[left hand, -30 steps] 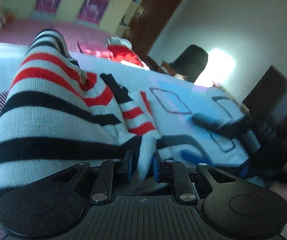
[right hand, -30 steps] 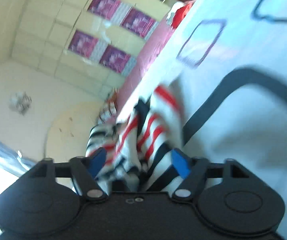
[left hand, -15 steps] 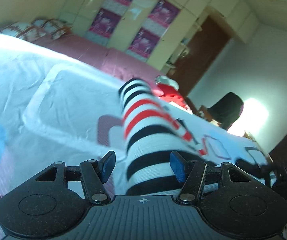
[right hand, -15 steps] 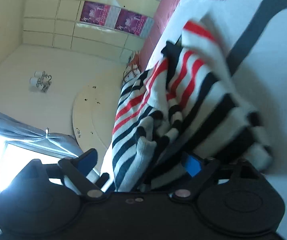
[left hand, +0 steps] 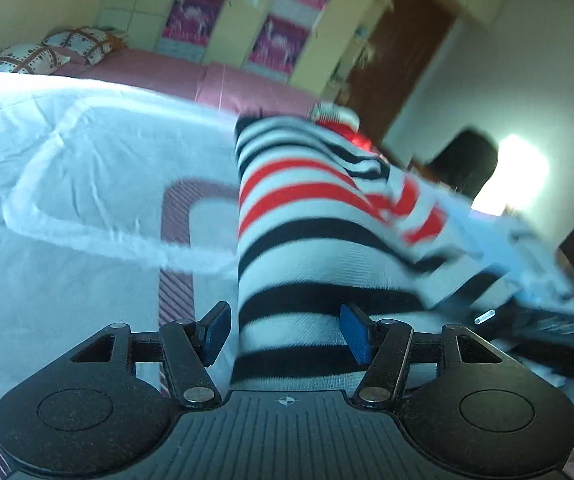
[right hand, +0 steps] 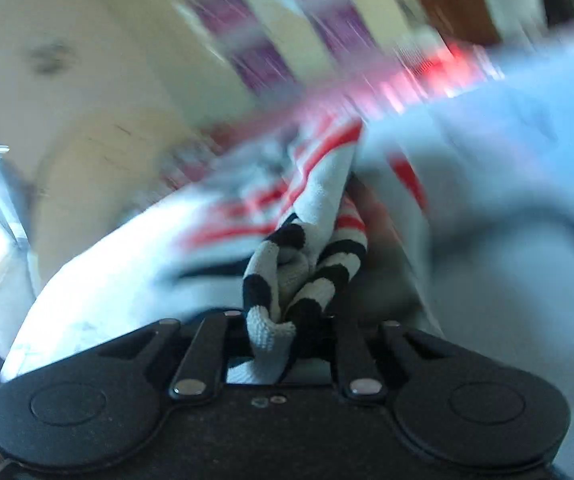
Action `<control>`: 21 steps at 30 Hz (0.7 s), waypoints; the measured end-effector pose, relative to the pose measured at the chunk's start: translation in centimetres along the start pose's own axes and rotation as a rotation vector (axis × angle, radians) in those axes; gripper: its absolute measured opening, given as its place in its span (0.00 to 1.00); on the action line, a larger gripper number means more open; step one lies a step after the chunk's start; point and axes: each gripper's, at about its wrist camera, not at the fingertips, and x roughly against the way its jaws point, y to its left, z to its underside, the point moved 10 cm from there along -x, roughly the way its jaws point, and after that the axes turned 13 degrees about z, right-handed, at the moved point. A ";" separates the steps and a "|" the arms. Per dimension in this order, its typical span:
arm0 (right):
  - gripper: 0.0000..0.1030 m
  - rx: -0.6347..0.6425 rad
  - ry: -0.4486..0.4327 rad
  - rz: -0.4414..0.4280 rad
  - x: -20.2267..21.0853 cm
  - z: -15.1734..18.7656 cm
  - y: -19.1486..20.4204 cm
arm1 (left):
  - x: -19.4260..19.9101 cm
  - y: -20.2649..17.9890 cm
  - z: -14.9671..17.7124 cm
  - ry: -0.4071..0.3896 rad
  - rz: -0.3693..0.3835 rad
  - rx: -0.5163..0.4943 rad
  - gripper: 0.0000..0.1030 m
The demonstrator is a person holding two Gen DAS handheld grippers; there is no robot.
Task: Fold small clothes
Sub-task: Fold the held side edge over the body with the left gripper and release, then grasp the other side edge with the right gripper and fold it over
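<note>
Right gripper (right hand: 277,320) has just been closing and now pinches a bunched wad of the striped knit garment (right hand: 307,240) between its jaws, low centre of the right wrist view; a second ago it stood wide with the cloth loose between its pads; right view heavily motion-blurred, so the rest of the cloth there is hard to read; left gripper (left hand: 285,336) released: a second ago it was clamped on the garment's edge, now its blue pads (left hand: 217,332) stand apart, the striped knit garment (left hand: 319,248) runs between them and the right pad looks to lie against the cloth without gripping, left pad clear of it; judgement: grip handed from left to right, likely regrasp to pull or lay the next fold, fold not finished; garment is white knit with black and red bands, soft, ribbed, draped in a humped strip from bottom centre to upper right of the left view, lying on the white bedsheet (left hand: 87,168) with printed outlines; far end rumpled, not flat; pink bed (left hand: 191,76) and patterned pillows (left hand: 47,52) at upper left, behind; dark bar of the other gripper at lower right of the left view.
</note>
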 end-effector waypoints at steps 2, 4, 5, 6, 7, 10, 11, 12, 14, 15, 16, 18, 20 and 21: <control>0.23 -0.111 0.004 -0.071 -0.3 -0.2 -1.1 | 0.4 -0.5 0.0 0.002 0.004 -0.006 0.57; 0.41 -0.176 -0.021 -0.099 0.4 -0.6 -1.6 | 1.7 -1.0 -0.7 -0.031 0.023 -0.015 0.58; 0.53 -0.189 -0.031 -0.110 0.6 -0.9 -1.9 | 2.5 -1.2 -1.2 -0.058 0.045 -0.007 0.57; 0.57 -0.203 -0.032 -0.135 0.9 -1.0 -2.4 | 3.1 -1.1 -1.7 -0.083 0.070 0.007 0.58; 0.58 -0.224 -0.023 -0.161 0.5 -1.3 -2.3 | 3.4 -0.7 -2.1 -0.102 0.076 0.024 0.58; 0.54 -0.297 0.007 -0.219 -1.2 -2.6 -2.4 | 2.0 1.5 -2.5 -0.070 0.007 0.048 0.58; 0.38 -0.294 0.020 -0.209 -1.8 -3.1 -2.3 | 1.5 1.8 -2.4 -0.053 0.009 0.053 0.63; 0.28 -0.264 0.031 -0.166 -2.1 -3.5 -2.5 | 1.0 2.2 -2.4 -0.048 0.007 0.065 0.72; 0.25 -0.152 -0.017 -0.097 -2.0 -3.6 -0.5 | 0.8 2.2 -2.6 -0.046 -0.009 0.059 0.74; 0.24 -0.079 -0.074 -0.087 -0.6 -3.7 0.4 | 1.0 1.9 -2.6 -0.052 -0.015 0.043 0.74; 0.24 -0.007 -0.134 -0.074 0.3 -4.4 1.3 | 1.1 1.6 -2.6 -0.058 -0.028 0.023 0.74; 0.24 0.117 -0.251 -0.063 3.0 -4.8 2.9 | 1.0 1.4 -2.3 -0.051 -0.034 0.011 0.74; 0.24 0.258 -0.335 0.018 3.6 -4.1 3.2 | 0.5 1.1 -1.6 -0.019 -0.036 0.013 0.74; 0.25 0.322 -0.315 0.096 2.3 -3.3 2.7 | 0.2 0.9 -1.3 -0.002 -0.033 0.008 0.74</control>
